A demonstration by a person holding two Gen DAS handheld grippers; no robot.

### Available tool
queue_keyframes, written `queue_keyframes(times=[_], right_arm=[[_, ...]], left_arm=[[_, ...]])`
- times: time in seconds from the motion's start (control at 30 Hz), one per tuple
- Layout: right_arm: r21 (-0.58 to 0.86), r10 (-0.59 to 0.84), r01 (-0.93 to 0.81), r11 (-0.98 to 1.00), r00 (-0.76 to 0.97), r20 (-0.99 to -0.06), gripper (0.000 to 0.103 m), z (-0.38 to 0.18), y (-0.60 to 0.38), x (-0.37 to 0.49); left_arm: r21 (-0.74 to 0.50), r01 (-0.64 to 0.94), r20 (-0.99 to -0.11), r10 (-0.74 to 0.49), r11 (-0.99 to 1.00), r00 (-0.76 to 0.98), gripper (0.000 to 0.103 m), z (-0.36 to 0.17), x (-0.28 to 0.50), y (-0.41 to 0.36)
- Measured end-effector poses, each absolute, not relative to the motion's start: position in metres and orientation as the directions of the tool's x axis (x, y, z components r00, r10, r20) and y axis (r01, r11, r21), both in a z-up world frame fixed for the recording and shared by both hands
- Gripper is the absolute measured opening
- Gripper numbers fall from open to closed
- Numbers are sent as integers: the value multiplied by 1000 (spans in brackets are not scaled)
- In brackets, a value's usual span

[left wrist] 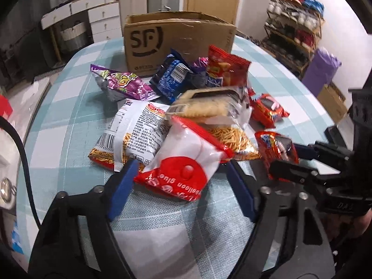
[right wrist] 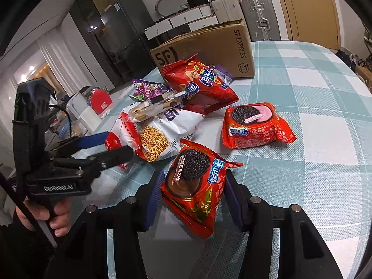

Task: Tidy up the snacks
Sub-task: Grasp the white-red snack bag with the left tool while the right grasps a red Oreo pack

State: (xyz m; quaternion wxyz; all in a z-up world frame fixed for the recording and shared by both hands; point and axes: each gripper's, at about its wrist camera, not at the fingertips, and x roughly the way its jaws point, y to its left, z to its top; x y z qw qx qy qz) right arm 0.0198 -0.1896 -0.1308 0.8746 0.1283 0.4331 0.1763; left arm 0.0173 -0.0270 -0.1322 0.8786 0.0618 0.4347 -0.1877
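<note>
While snacks still lie heaped on desk before cardboard box, right gripper pinches Oreo pack; left gripper spread around balloon-glue bag — sorting barely begun.

The cardboard box hides its contents, and the shoe rack is blurred.

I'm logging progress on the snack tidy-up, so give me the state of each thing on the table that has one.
Cardboard box: open on top, upright.
Chocolate Oreo pack: sealed, gripped by right gripper.
Pink Oreo pack: sealed, lying free.
Balloon glue packet: between the fingers of left gripper, not clearly pinched.
Noodle snack bag: sealed, in the pile.
</note>
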Motion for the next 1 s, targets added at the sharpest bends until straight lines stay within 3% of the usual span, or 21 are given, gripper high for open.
queue_keyframes(times=[0.37,0.63,0.9,1.0], right_arm=[[387,430,-203,899,570,-700,52,-130,-190,16],[386,427,-200,900,573,-699,52,-130,-191,15],[392,426,-190,900,574,-699,52,-131,-193,16],[394,427,-190,899,573,-699,52,-131,-194,16]], left_arm=[[-87,438,-769,-340,895,541,27,-127,9,-21],[-148,443,-765,-386,884,516,19,-127,1,-18],[-144,423,-760,-374,894,532,22,-130,5,-22],[-142,432,-768,-374,891,520,28,-132,10,-26]])
